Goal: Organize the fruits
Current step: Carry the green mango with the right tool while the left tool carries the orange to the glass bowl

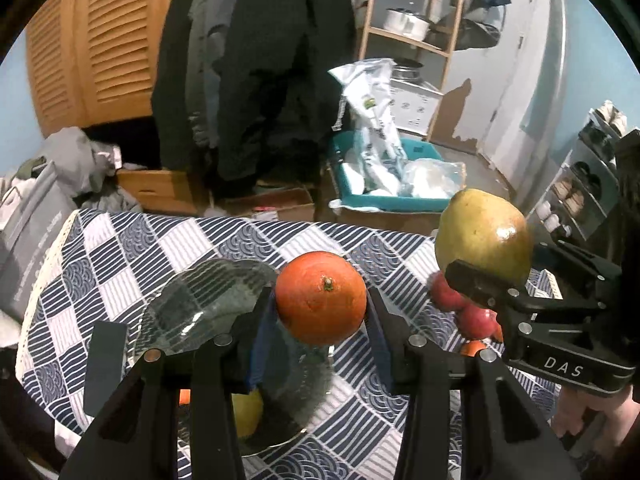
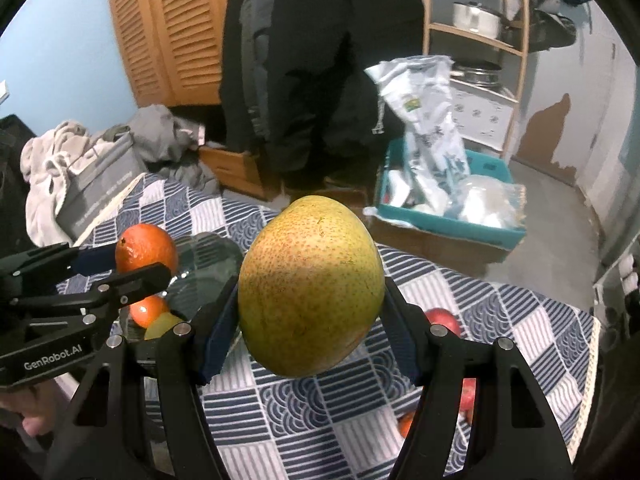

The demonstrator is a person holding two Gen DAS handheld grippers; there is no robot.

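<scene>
My left gripper (image 1: 321, 304) is shut on an orange (image 1: 321, 297), held above a clear glass plate (image 1: 208, 304) on the checked tablecloth. A yellow-green fruit (image 1: 246, 412) and a bit of another orange (image 1: 184, 397) lie on that plate below the fingers. My right gripper (image 2: 312, 300) is shut on a large yellow-green pear (image 2: 311, 284), lifted over the cloth to the right of the plate. In the left wrist view the pear (image 1: 484, 232) hangs at the right, with red apples (image 1: 476, 320) on the cloth behind it. In the right wrist view the orange (image 2: 146, 246) shows at the left.
The blue-and-white checked tablecloth (image 1: 400, 432) covers the table. Red apples (image 2: 442, 318) and a small orange (image 2: 406, 424) lie at its right side. Beyond the far edge stand a teal crate of bags (image 2: 448, 220), a wooden shelf (image 1: 412, 40), hanging dark coats and piled laundry.
</scene>
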